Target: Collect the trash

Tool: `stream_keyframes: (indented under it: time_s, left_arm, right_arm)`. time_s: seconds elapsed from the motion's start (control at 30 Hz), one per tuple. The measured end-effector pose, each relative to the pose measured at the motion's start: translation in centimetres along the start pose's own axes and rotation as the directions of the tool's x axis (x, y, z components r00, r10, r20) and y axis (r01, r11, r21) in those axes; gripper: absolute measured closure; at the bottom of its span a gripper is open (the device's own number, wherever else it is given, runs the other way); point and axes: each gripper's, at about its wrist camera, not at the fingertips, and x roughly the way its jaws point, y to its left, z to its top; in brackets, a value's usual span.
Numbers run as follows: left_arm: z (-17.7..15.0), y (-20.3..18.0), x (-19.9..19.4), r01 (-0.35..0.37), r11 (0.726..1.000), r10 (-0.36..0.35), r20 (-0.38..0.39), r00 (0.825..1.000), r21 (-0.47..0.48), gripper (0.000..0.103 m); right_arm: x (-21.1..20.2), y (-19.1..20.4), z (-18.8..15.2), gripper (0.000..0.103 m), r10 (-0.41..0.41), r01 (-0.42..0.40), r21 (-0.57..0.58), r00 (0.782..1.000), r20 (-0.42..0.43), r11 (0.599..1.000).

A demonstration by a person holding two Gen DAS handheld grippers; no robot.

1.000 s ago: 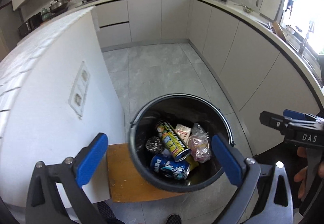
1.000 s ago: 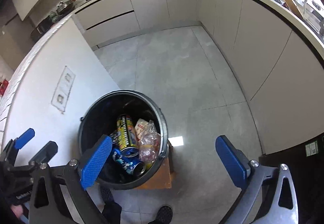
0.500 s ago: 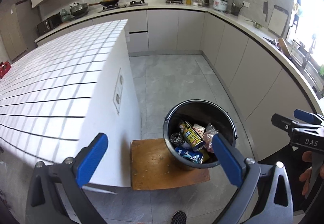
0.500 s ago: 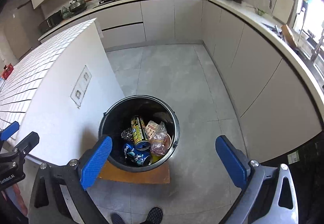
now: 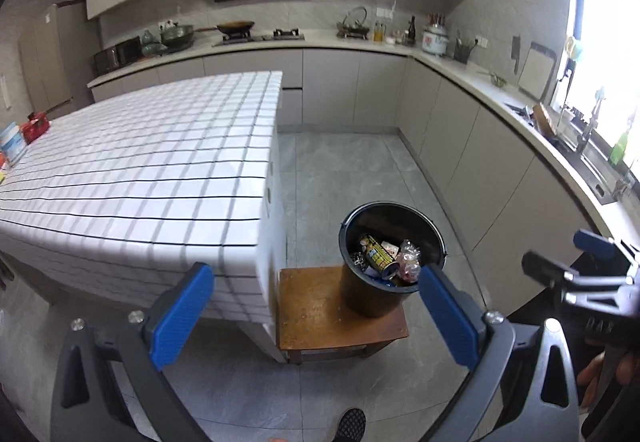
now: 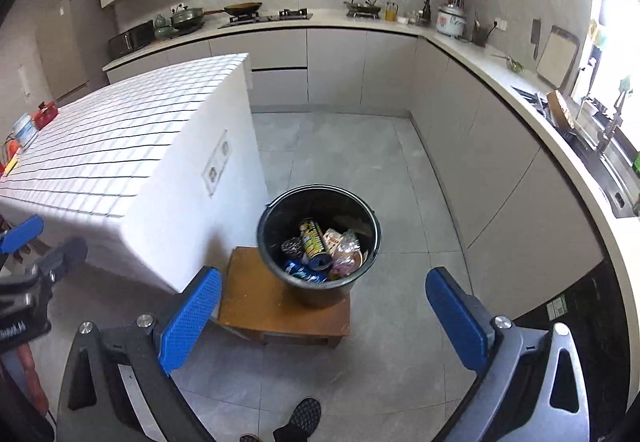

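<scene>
A black bucket [image 5: 434, 240] stands on a low wooden stool [image 5: 320, 318] beside the white tiled island [image 5: 140, 170]. It holds cans, a plastic bag and wrappers [image 5: 384, 256]. The bucket also shows in the right wrist view [image 6: 272, 242], on the stool [image 6: 256, 302]. My left gripper [image 5: 316, 314] is open and empty, high above the stool. My right gripper [image 6: 324, 316] is open and empty, above the floor in front of the bucket. Each gripper shows at the edge of the other's view.
Grey cabinets and a counter [image 5: 500, 146] curve along the back and right, with a sink [image 6: 616, 166] under the window. A few small items [image 5: 20, 138] lie at the island's far left end. Grey floor tiles [image 6: 352, 154] stretch behind the bucket.
Both grippers have risen and pulled back from the bucket, which now looks smaller and farther. The island top has come into view. Both stay open and empty.
</scene>
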Motion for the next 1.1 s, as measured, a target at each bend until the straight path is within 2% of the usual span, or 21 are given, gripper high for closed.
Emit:
stream_keyframes:
  time_s: [0.17,0.33,0.6,1.1]
  left_arm:
    - [-0.6,0.7,-2.7,0.003,1.000,-0.003,0.041,0.999,0.005,0.000]
    - [-0.8,1.0,-4.3,0.014,1.000,-0.015,0.085,0.996,0.014,0.000]
    - [-0.9,1.1,-5.5,0.017,1.000,-0.020,0.122,0.992,0.025,0.000]
    - [-0.9,0.6,-6.2,0.012,0.999,-0.016,0.139,0.990,0.033,0.000]
  right_arm:
    - [-4.3,1.9,-1.9,0.000,0.017,-0.017,0.005,0.999,0.040,1.000]
    - [-7.1,3.0,-2.1,0.000,0.013,-0.014,0.008,0.995,0.094,1.000]
    - [-8.5,3.8,-1.5,0.000,0.010,-0.011,0.011,0.991,0.130,1.000]
    - [-8.7,3.9,-1.6,0.000,0.021,-0.022,0.008,0.990,0.137,1.000]
